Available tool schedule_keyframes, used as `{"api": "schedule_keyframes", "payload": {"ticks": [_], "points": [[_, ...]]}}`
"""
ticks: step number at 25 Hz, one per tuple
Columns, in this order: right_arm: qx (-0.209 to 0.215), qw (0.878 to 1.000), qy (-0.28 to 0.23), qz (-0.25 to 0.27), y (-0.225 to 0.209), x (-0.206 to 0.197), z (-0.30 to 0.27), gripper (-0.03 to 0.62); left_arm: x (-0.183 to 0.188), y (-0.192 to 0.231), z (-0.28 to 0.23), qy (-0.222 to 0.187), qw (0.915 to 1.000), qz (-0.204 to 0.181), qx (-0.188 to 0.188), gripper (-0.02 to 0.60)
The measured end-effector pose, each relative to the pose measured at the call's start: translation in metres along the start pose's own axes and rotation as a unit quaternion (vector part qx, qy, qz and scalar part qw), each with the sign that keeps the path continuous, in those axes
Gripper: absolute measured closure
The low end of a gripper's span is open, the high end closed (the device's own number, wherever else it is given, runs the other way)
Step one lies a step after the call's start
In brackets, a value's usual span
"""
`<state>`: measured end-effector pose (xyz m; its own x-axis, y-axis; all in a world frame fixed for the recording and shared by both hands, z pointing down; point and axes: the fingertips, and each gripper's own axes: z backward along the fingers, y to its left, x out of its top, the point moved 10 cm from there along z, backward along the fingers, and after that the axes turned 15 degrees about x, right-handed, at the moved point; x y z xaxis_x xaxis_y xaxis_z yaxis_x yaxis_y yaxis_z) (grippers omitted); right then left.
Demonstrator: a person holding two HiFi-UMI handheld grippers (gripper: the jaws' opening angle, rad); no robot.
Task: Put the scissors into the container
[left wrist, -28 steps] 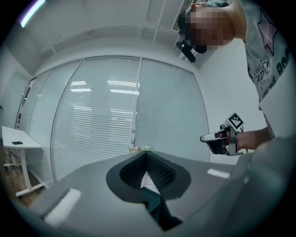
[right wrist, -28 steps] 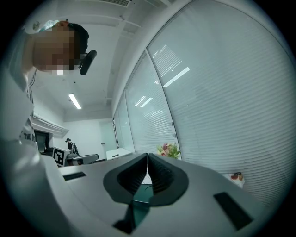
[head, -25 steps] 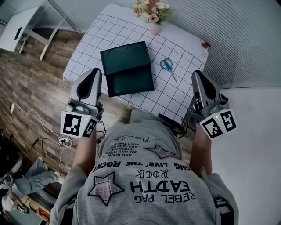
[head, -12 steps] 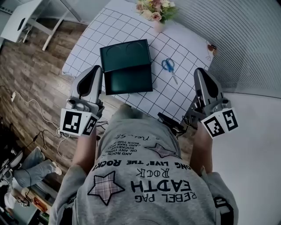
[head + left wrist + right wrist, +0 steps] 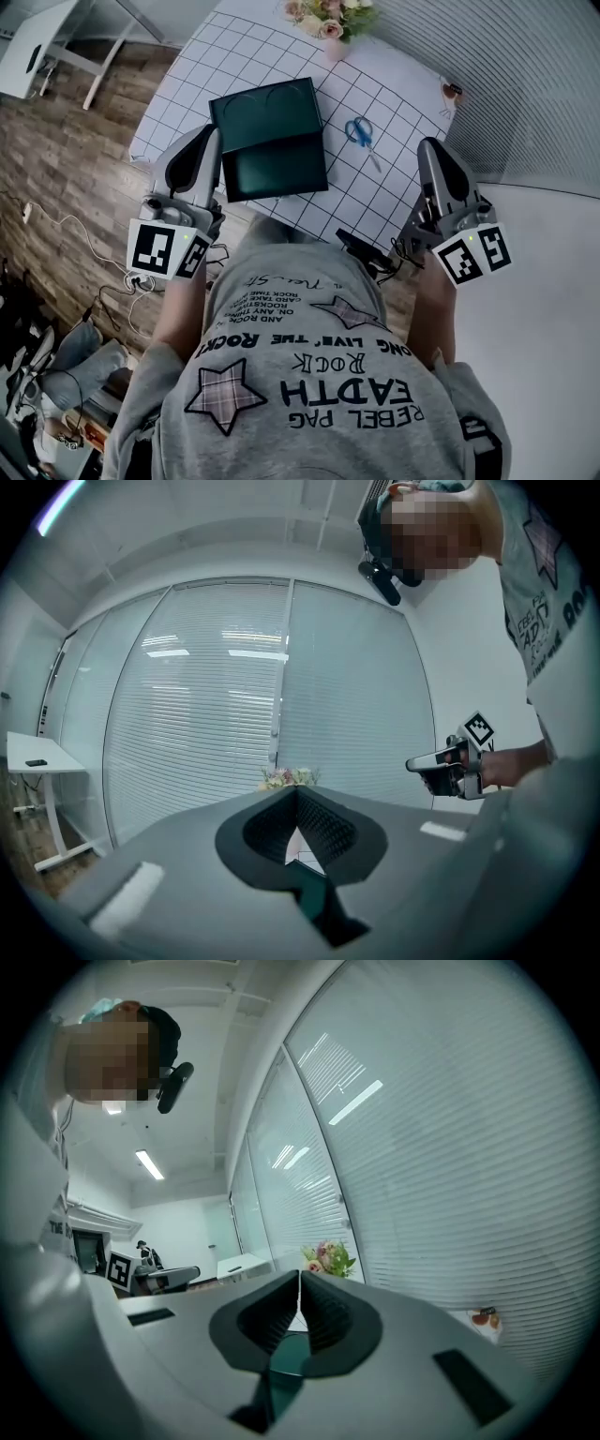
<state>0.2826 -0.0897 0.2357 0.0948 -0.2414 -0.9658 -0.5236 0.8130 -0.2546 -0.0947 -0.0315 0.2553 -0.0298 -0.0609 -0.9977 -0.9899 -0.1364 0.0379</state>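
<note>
Seen from the head view, a white side desk stands at the 10 o'clock corner over wooden floor, with cables trailing at 8 o'clock. The left claw is held level over the near-left edge of the gridded worktop. Its tip shows against the left side of the container, at about that box's 9 o'clock. In its own view the left claw has its jaws pressed together at the tips with nothing between them (only a sliver of worktop shows through the notch below). The container is a dark green box lying open, its half with two round impressions farther from the person and the plain half nearer.

At the container's 3 o'clock, apart from it, the scissors lie flat on the worktop, blue handles away from the person and blades pointing back toward the near-right. A bunch of flowers stands at 12 o'clock, on the worktop's far edge.

The right claw hovers at the scissors' 4 o'clock, near the worktop's right edge and well clear of them. In its own view the right claw is likewise closed and empty. A small object, too small to identify, sits at the worktop's 2 o'clock corner.
</note>
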Motion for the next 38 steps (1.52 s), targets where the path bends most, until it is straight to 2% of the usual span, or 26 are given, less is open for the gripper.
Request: {"api": "schedule_keyframes", "payload": {"ticks": [18, 38], "points": [[-0.030, 0.999, 0.033, -0.006, -0.006, -0.018, -0.024, 0.579, -0.017, 0.022, -0.025, 0.016, 0.9991, 0.009, -0.038, 0.572], [-0.016, 0.997, 0.068, -0.026, -0.026, -0.040, -0.041, 0.579, -0.037, 0.025, -0.030, 0.041, 0.9987, 0.012, -0.027, 0.572]]}}
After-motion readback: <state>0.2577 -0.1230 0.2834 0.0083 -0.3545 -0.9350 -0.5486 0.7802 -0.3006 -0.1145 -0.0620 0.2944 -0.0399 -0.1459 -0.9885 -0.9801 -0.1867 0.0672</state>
